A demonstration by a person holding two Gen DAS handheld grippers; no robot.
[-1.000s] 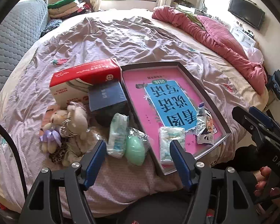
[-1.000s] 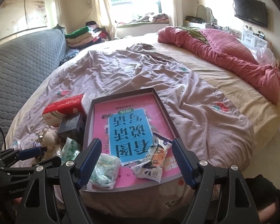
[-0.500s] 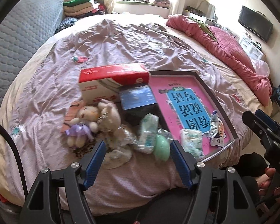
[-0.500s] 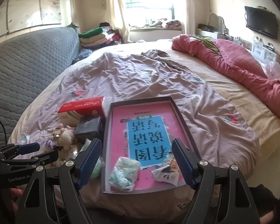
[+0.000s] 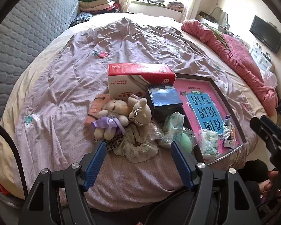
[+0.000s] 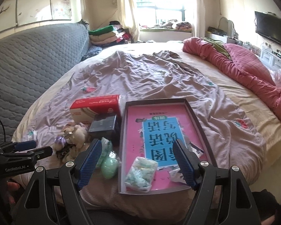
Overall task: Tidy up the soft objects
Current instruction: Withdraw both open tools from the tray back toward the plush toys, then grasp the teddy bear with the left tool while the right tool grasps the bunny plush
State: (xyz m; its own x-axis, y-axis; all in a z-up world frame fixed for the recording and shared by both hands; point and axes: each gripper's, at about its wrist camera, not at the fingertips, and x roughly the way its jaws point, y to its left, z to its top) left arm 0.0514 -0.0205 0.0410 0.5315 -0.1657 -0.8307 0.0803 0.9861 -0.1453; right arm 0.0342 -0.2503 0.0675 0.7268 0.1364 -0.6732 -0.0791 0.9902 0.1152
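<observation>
Both grippers hang empty with their jaws spread wide. Just ahead of the left gripper [image 5: 138, 150], between its fingers, lies a crumpled floral cloth [image 5: 138, 148] with a leopard-print scrap at its left edge; this looks like the nearest soft thing to pick. Behind it sit two plush toys [image 5: 121, 114], touching each other. To the right of these lie a tissue pack [image 5: 173, 125] and a green egg-shaped thing [image 5: 185, 140], both outside the tray.

The right gripper [image 6: 138, 157] faces the tray [image 6: 202, 129]; a second tissue pack [image 6: 142, 172] rests on the pink book between its fingers, with a torn wrapper [image 6: 175, 174] by the right finger. Beyond stand a dark box [image 6: 104, 125] and a red carton [image 6: 95, 106].

To do this well, lower the left gripper straight over the cloth, take a thick fold rather than the bedsheet beneath, and close gently so neighbouring toys stay put.
</observation>
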